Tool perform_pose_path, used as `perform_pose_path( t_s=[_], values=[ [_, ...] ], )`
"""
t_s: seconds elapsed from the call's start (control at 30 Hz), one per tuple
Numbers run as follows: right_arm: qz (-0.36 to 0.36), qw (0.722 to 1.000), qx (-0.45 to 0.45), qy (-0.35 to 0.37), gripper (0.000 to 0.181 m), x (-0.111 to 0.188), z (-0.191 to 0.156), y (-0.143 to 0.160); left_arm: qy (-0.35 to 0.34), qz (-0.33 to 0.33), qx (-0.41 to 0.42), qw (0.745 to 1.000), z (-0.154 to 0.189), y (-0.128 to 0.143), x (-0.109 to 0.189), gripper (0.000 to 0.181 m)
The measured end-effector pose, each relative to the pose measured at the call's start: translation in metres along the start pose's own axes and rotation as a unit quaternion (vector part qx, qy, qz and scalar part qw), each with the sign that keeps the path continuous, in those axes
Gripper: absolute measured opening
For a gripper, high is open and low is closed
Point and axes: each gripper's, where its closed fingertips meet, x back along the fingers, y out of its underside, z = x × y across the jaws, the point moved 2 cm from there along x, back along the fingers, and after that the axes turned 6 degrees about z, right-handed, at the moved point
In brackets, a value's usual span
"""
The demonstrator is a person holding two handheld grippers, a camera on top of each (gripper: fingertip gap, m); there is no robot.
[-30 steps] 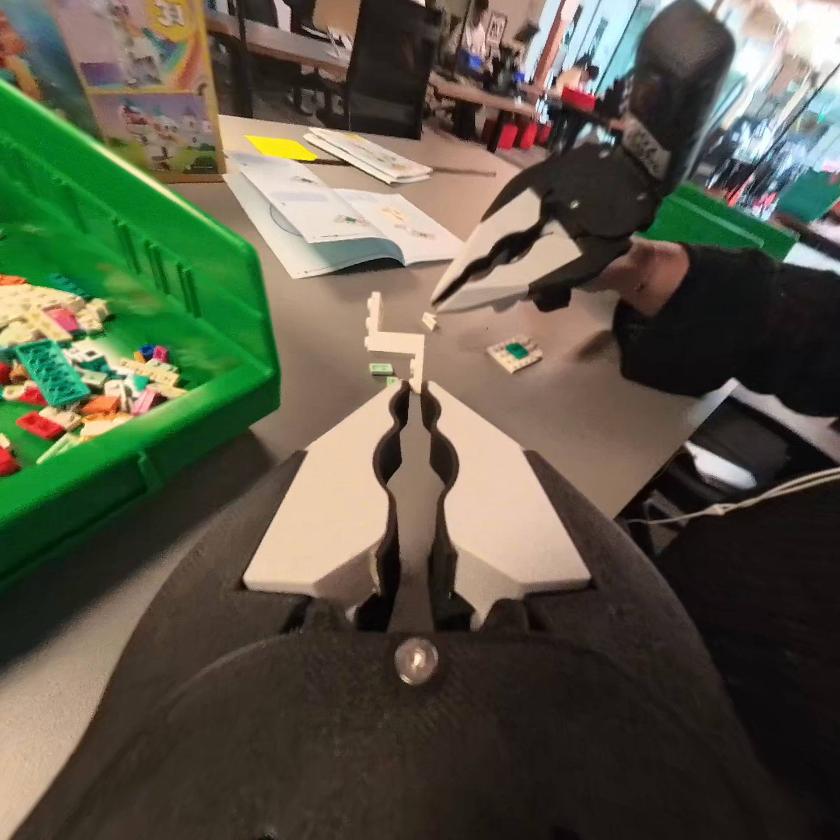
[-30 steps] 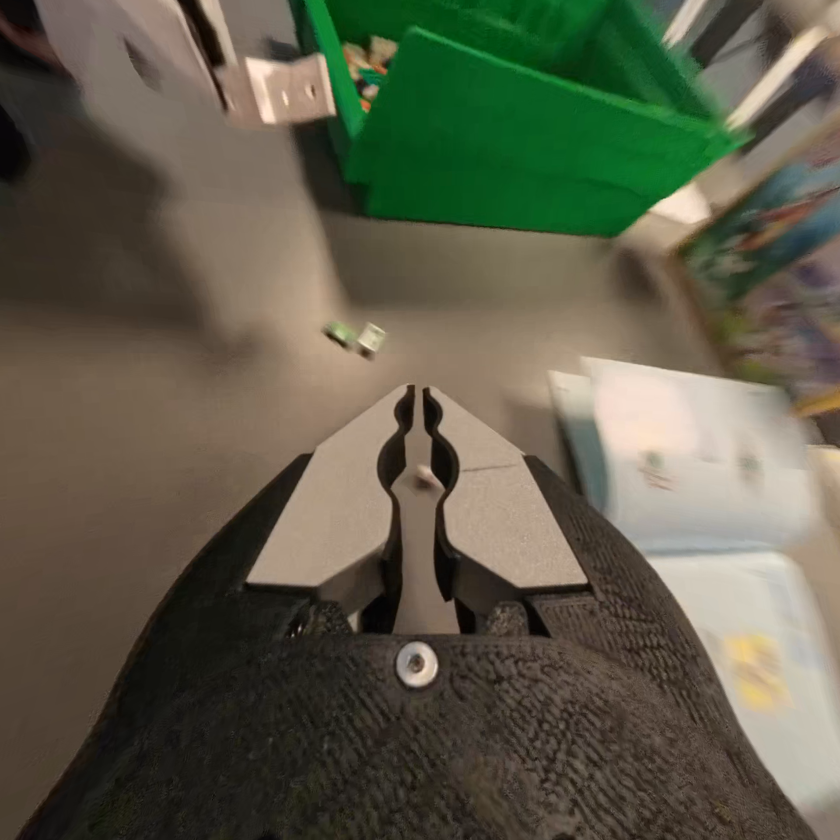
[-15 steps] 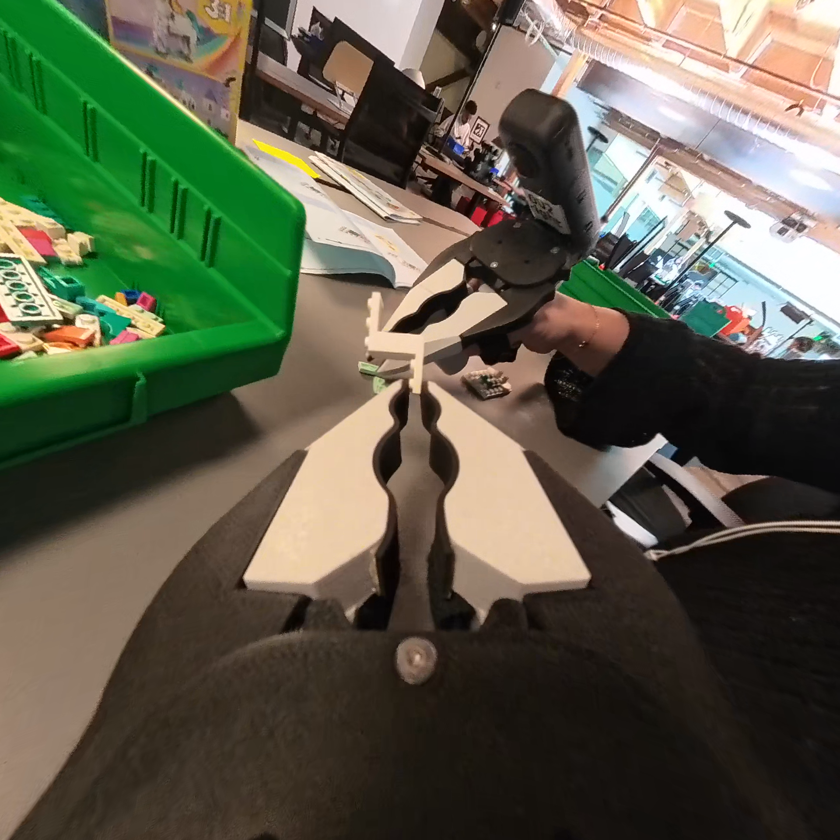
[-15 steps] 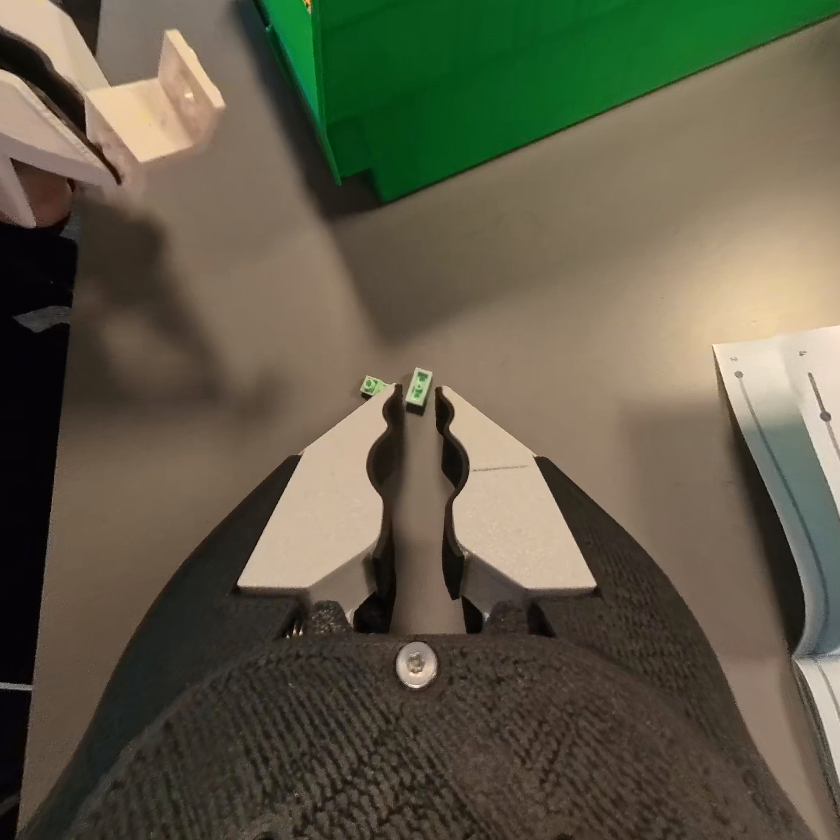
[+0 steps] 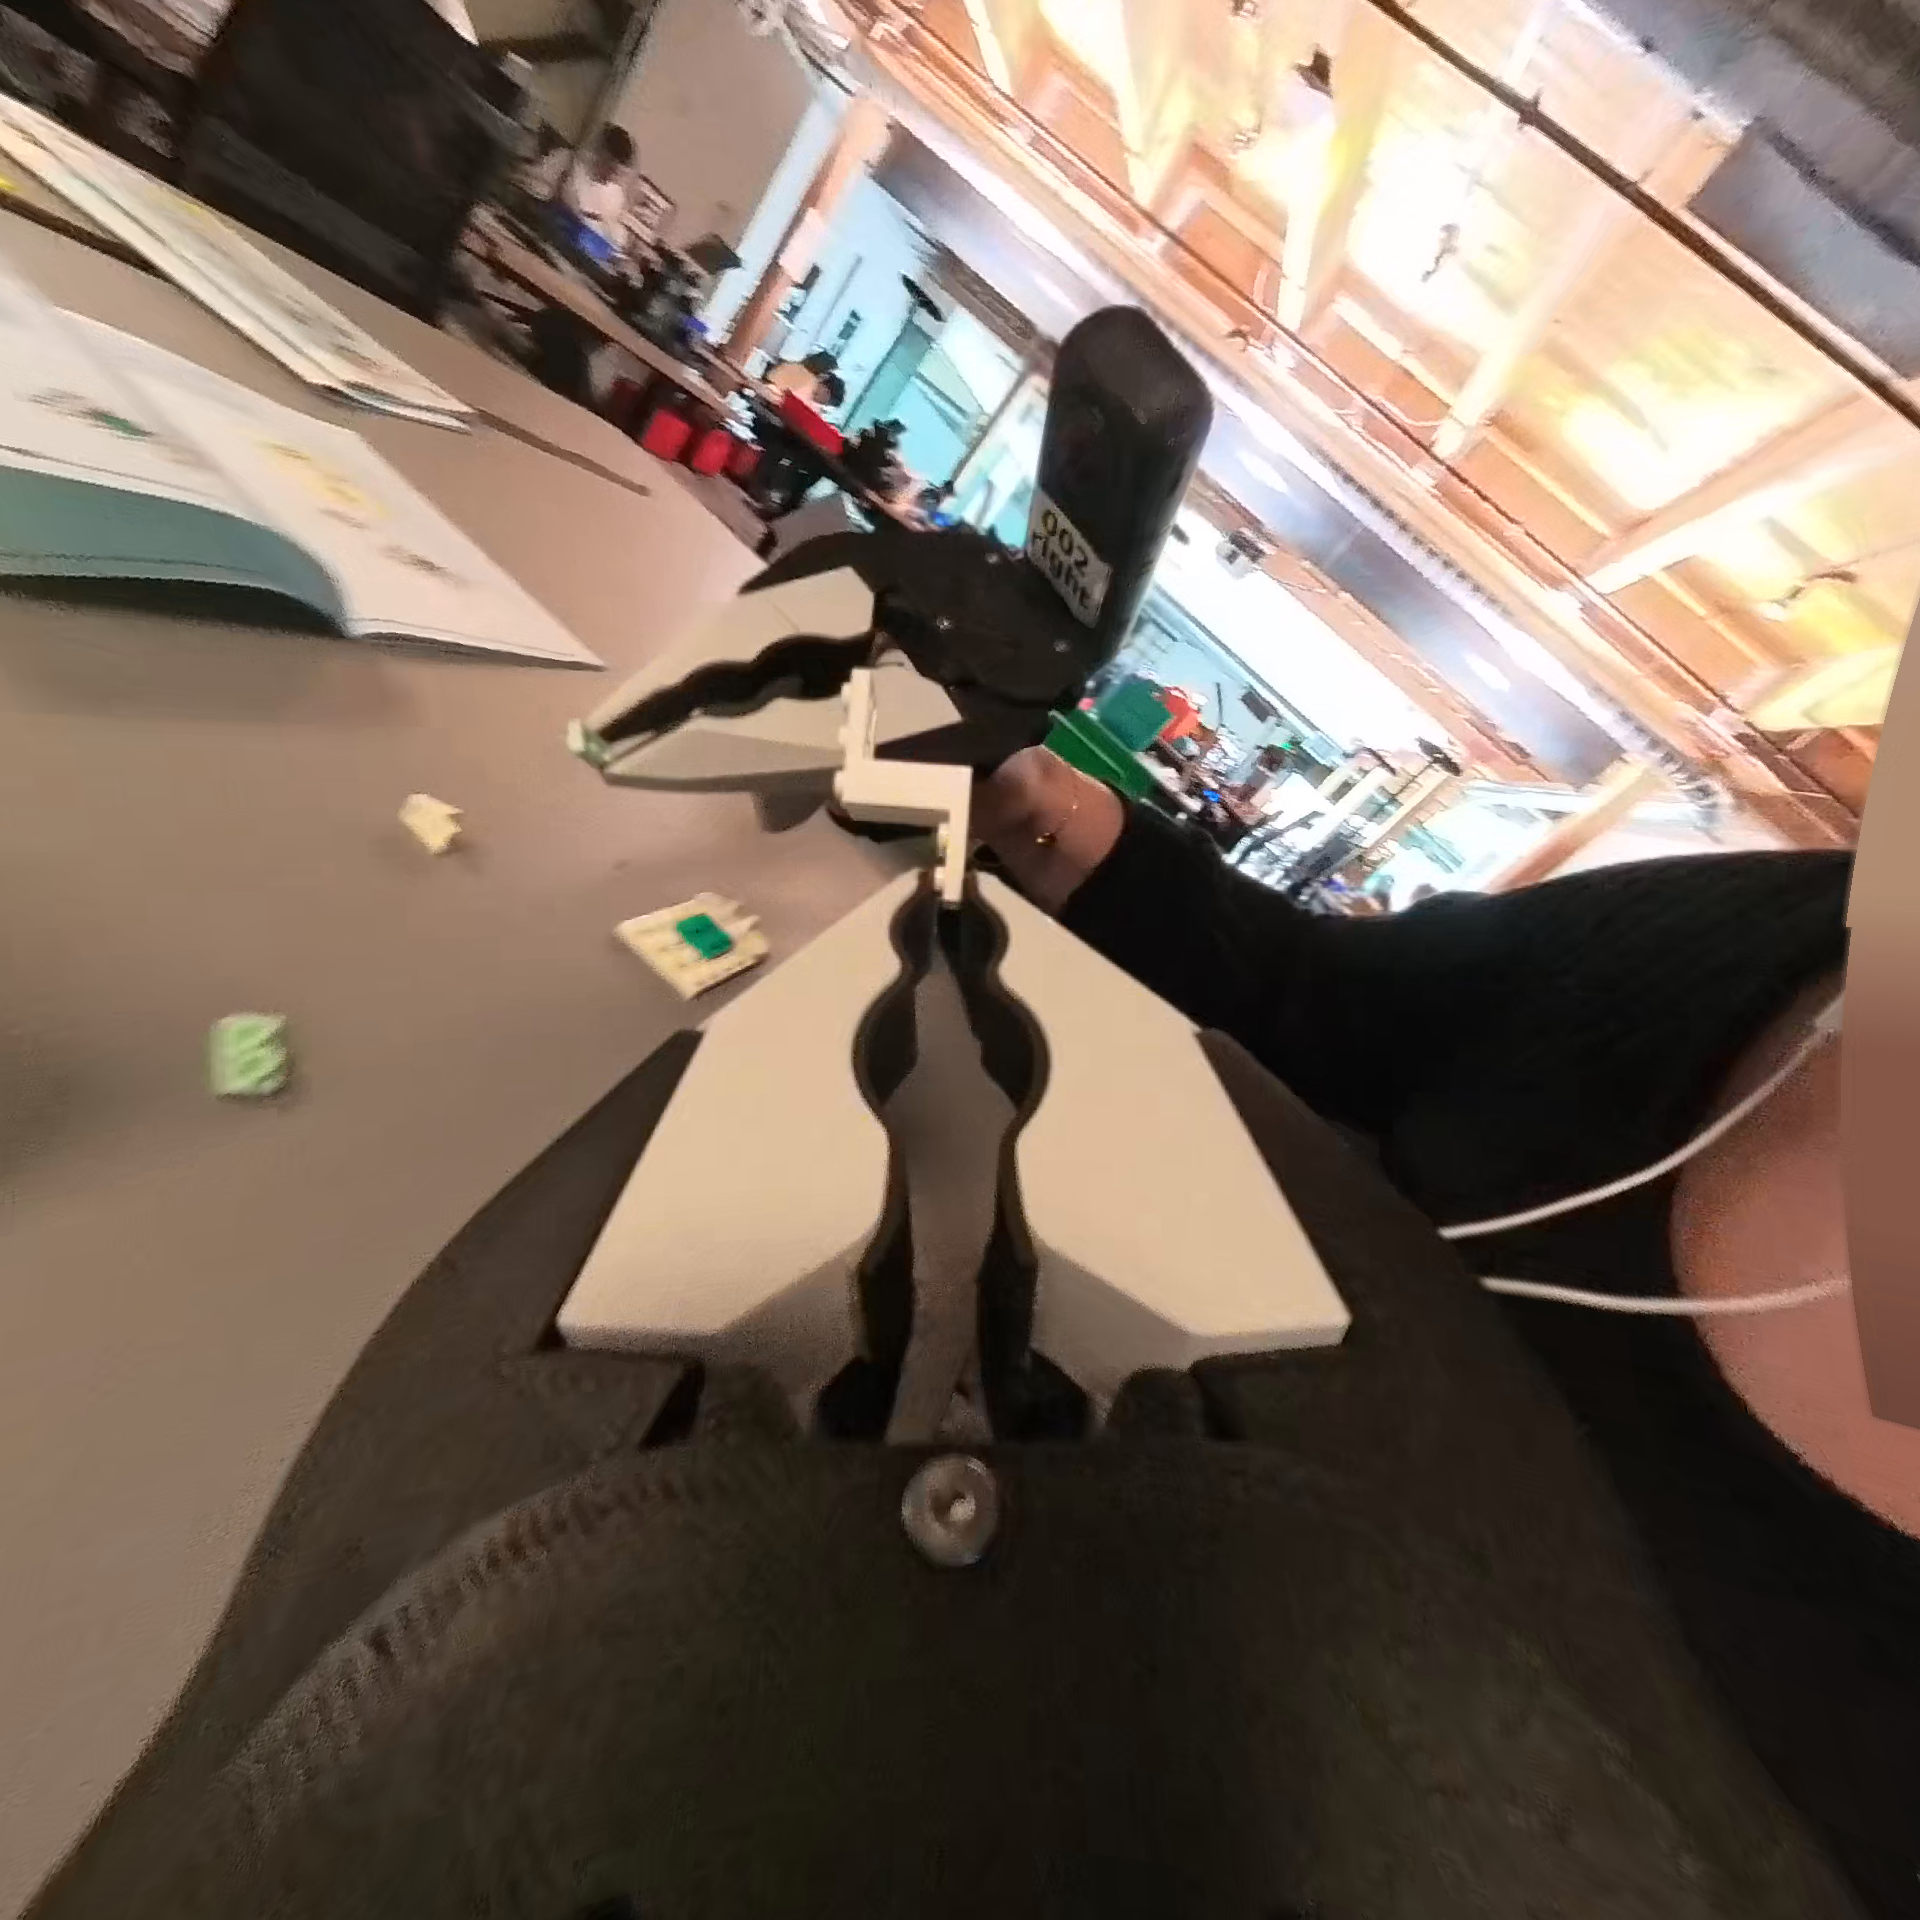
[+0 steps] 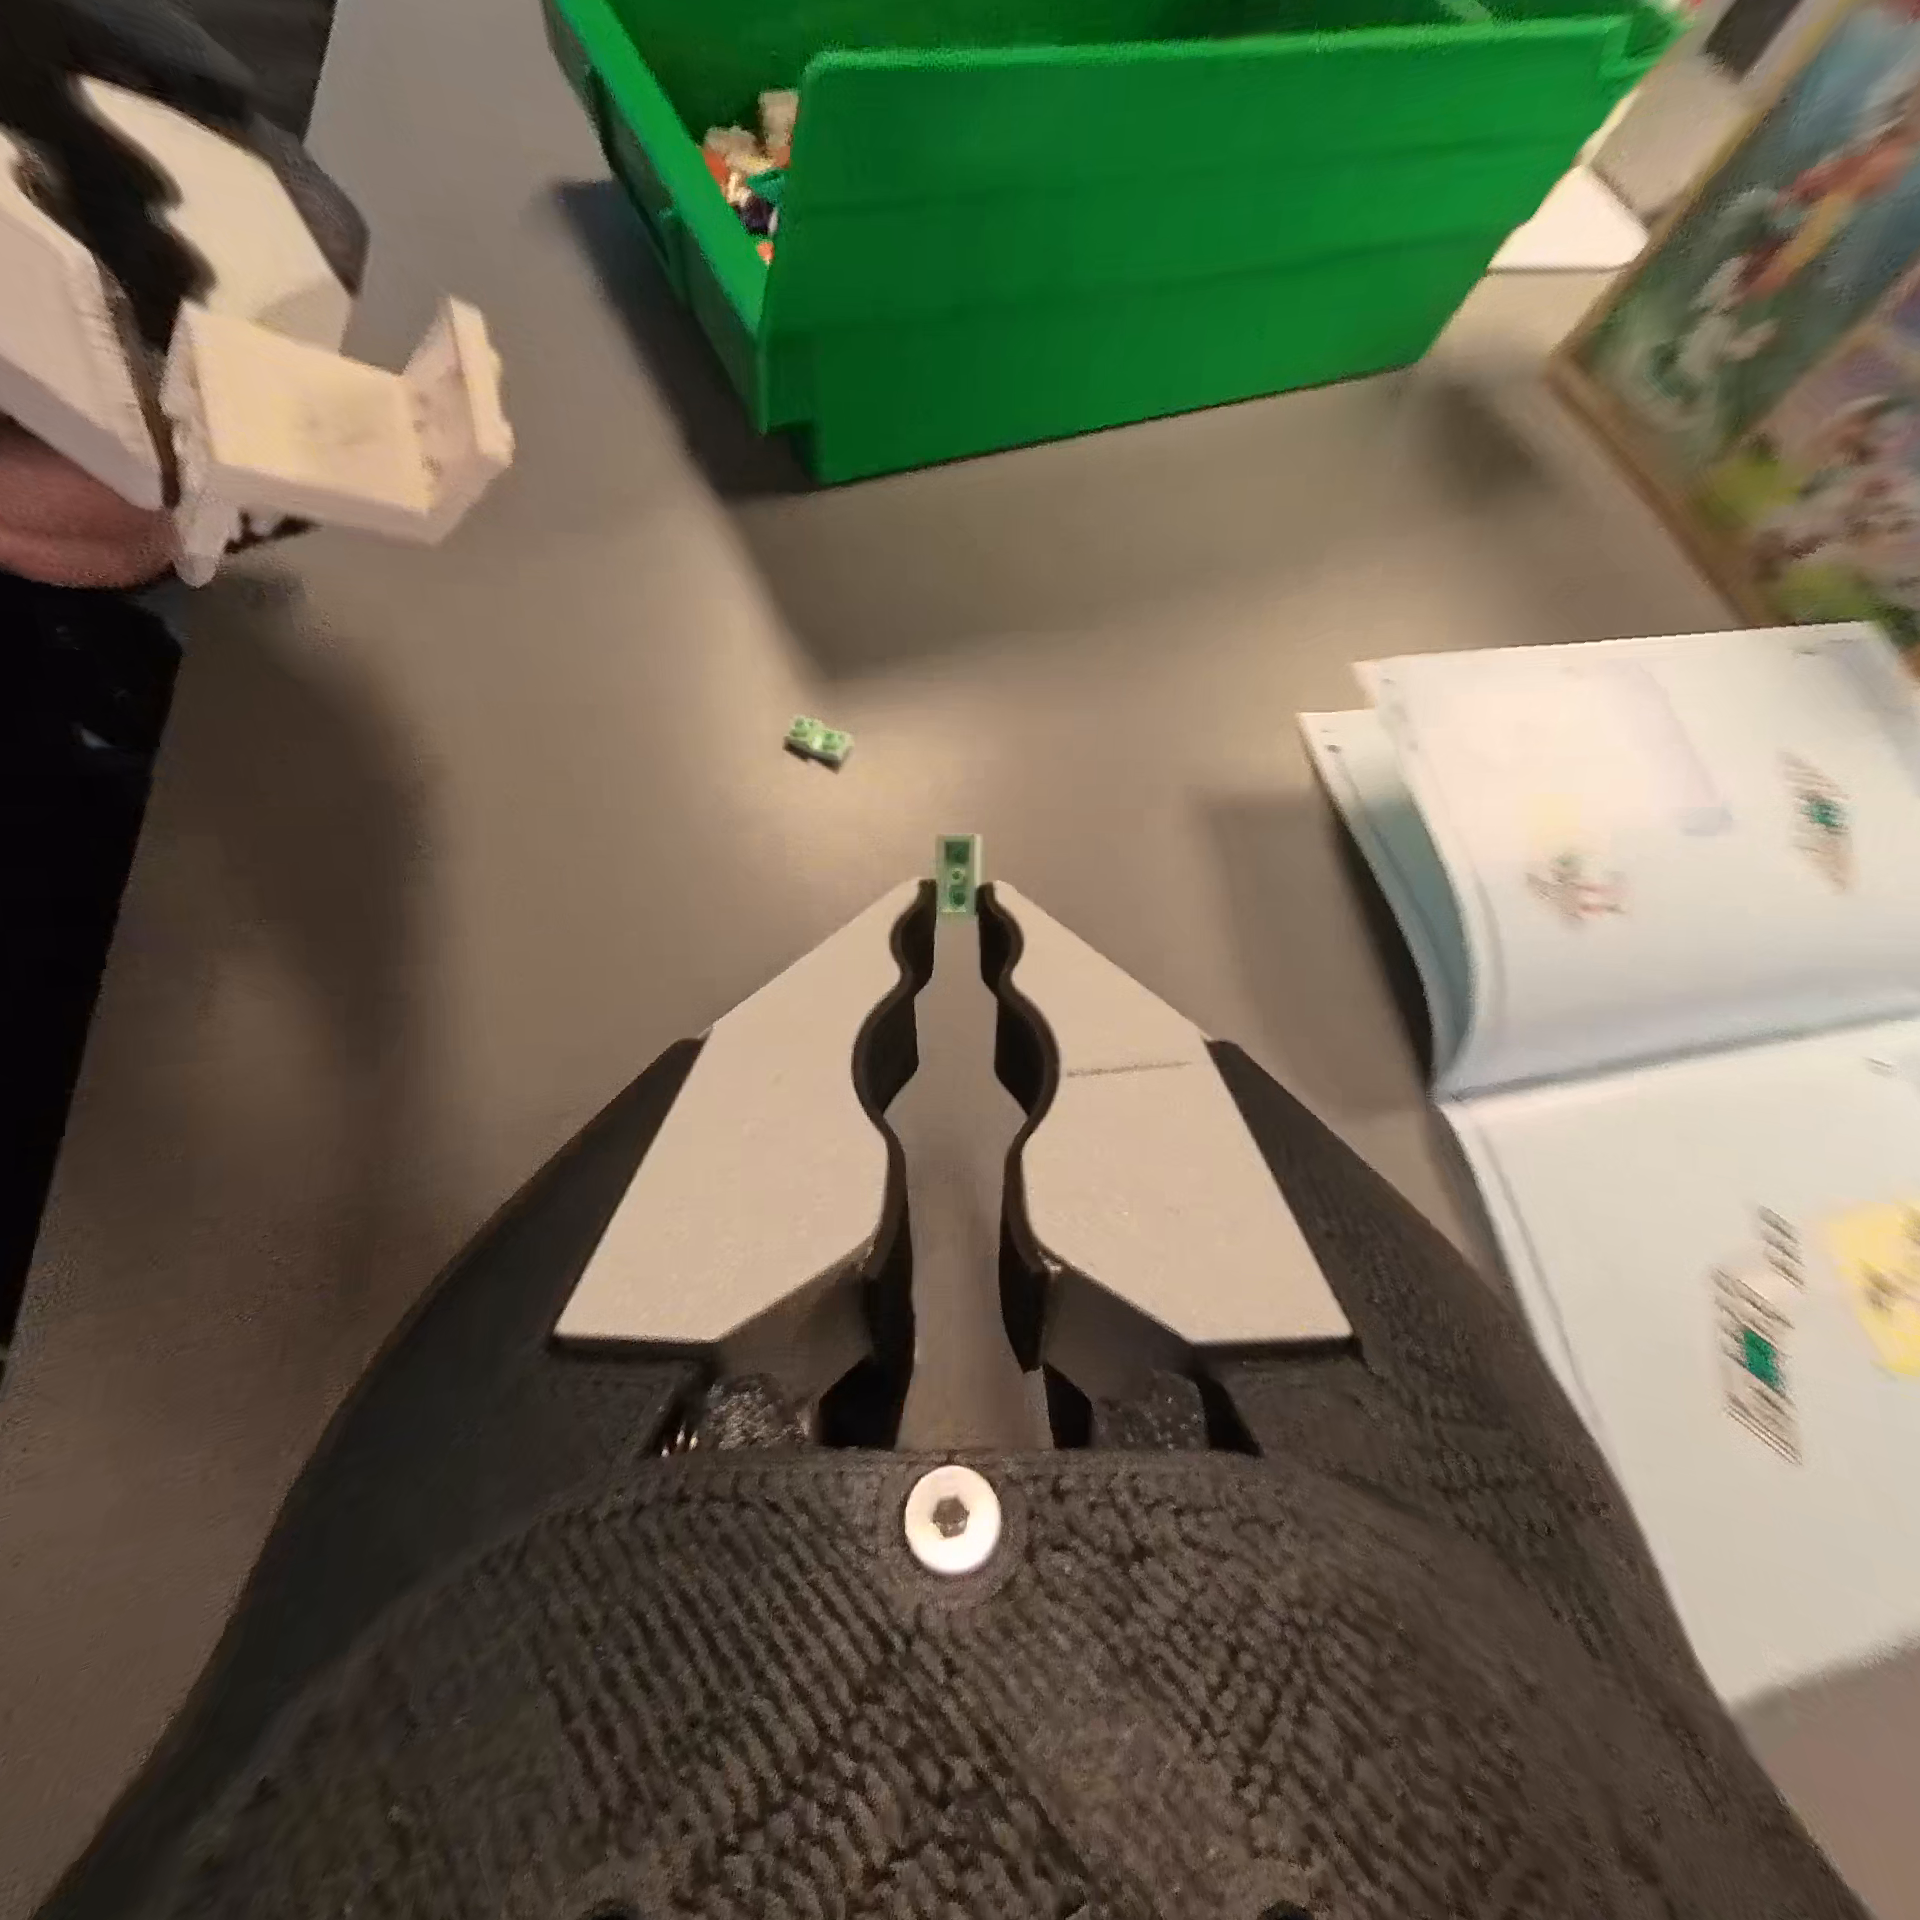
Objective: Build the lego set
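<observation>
My left gripper (image 5: 951,883) is shut on a white stepped lego assembly (image 5: 899,784) and holds it in the air. It also shows at the upper left of the right wrist view (image 6: 332,436). My right gripper (image 6: 958,888) is shut on a small light green plate (image 6: 958,873), lifted above the grey table (image 6: 520,935). In the left wrist view the right gripper (image 5: 603,743) is ahead, with the green plate (image 5: 582,740) at its tips. A second light green plate (image 6: 821,741) lies on the table; it also shows in the left wrist view (image 5: 247,1055).
A green bin (image 6: 1091,260) of several loose bricks stands at the back. An open instruction booklet (image 6: 1662,935) lies at the right, the set's box (image 6: 1787,343) behind it. A white plate with a dark green tile (image 5: 691,940) and a small white piece (image 5: 429,823) lie on the table. Tip to tip, the grippers are about 11 centimeters apart.
My right gripper has closed on one of the two green plates and lifted it off the table. My left gripper has tilted and turned away from the bin, still holding the white assembly.
</observation>
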Motion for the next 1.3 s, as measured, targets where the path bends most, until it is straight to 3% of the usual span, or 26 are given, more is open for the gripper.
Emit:
perform_pose_path(
  t_s=[0.1,0.2,0.37,0.47,0.77,0.97,1.3],
  values=[
    [0.018,0.999,0.013,0.042,0.006,0.031,0.016,-0.003,0.020,0.008,0.021,1.000,0.001,-0.002,-0.024,0.003],
    [0.030,0.996,0.031,0.075,0.006,0.056,0.030,-0.005,0.010,0.063,0.047,0.997,-0.013,-0.019,-0.041,0.003],
    [0.043,0.992,0.061,0.098,0.006,0.075,0.044,-0.006,0.044,0.109,0.146,0.982,-0.029,-0.029,-0.064,0.002],
    [0.052,0.992,0.078,0.088,0.006,0.075,0.045,-0.012,0.027,0.119,0.204,0.971,-0.045,-0.022,-0.072,0.002],
    [0.044,0.992,0.114,-0.036,0.006,0.053,0.015,-0.043,-0.008,0.115,0.248,0.962,-0.051,-0.019,-0.077,0.002],
    [-0.025,0.991,0.122,-0.050,0.006,0.044,0.014,-0.051,-0.017,0.121,0.303,0.945,-0.048,-0.024,-0.077,0.003],
    [-0.152,0.981,0.092,-0.084,0.006,0.044,0.006,-0.042,-0.033,0.095,0.347,0.932,-0.042,-0.009,-0.081,0.002]
  ],
)
